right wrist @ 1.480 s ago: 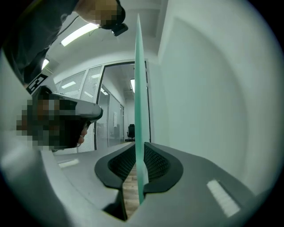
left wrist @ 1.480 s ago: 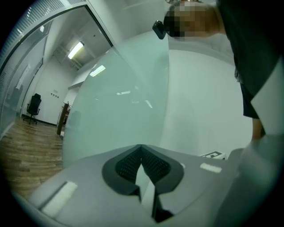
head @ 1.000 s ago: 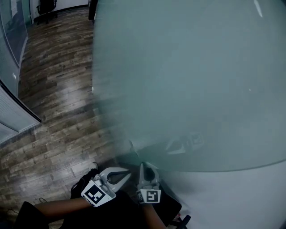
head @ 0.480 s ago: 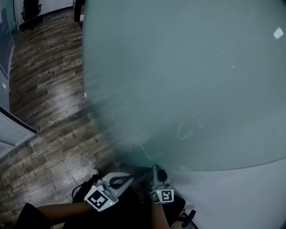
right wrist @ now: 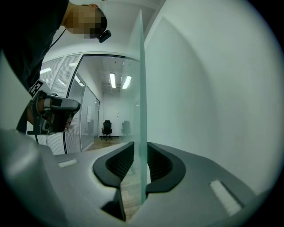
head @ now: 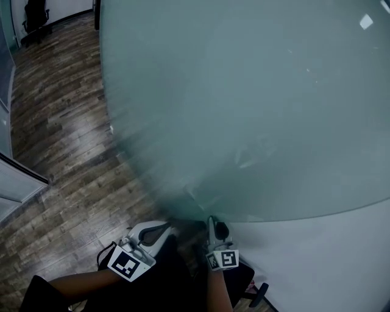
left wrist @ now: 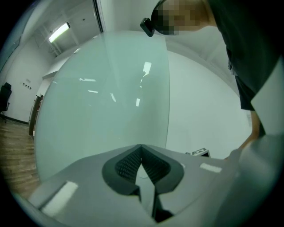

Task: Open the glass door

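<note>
Right gripper view showed the glass door (right wrist: 142,80) edge-on btwn the jaws of the right gripper (right wrist: 140,148), which had just been opening & stood apart, w/ a gap visible on the pane's left side. Left gripper (left wrist: 141,148) had its jaws closed tip to tip on nothing, facing the frosted pane. Head view had the door standing out over the wood floor (head: 61,122), next to the white wall (head: 329,256).

wood floor (head: 61,128) | office chair (head: 35,17) far left | white wall (head: 329,262) right
</note>
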A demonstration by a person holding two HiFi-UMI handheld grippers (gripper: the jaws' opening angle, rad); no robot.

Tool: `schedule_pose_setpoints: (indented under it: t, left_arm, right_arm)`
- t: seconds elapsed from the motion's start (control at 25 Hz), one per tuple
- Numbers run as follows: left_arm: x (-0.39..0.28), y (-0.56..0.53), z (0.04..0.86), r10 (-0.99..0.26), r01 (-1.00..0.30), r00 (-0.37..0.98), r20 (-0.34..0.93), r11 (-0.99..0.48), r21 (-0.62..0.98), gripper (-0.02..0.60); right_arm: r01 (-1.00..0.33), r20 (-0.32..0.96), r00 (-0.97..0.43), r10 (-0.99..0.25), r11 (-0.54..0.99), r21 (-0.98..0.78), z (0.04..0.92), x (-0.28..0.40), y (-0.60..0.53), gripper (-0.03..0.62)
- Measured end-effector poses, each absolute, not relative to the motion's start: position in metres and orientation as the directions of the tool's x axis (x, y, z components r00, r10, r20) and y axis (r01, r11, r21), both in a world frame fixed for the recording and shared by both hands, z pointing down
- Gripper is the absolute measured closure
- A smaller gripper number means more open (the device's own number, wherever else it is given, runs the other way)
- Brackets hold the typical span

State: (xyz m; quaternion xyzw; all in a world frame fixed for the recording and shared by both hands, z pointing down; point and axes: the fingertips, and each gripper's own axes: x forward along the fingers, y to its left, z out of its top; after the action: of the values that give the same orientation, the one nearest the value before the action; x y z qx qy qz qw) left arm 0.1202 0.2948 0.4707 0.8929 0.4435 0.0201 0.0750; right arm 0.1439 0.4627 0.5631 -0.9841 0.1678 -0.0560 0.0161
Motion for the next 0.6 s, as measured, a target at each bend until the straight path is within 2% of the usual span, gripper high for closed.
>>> schedule_pose_setpoints:
  t: [0.32,0.6]
  left_arm:
    - [0.136,0.286,0.484,0.74,0.719,0.671,0.036,-0.662,0.212,0.581]
    - [0.149,0.294,0.484,0.719,0.699,0.693,0.055,-0.689,0.192,0.581]
  right_arm:
    - [-0.326,0.09,0.94,-0.329,-0.944,-0.047,0.56,0.157,0.473,0.5]
    - [-0.342,0.082,0.935,-0.345,-0.938,-0.051,0.56,0.173,0.488,0.497]
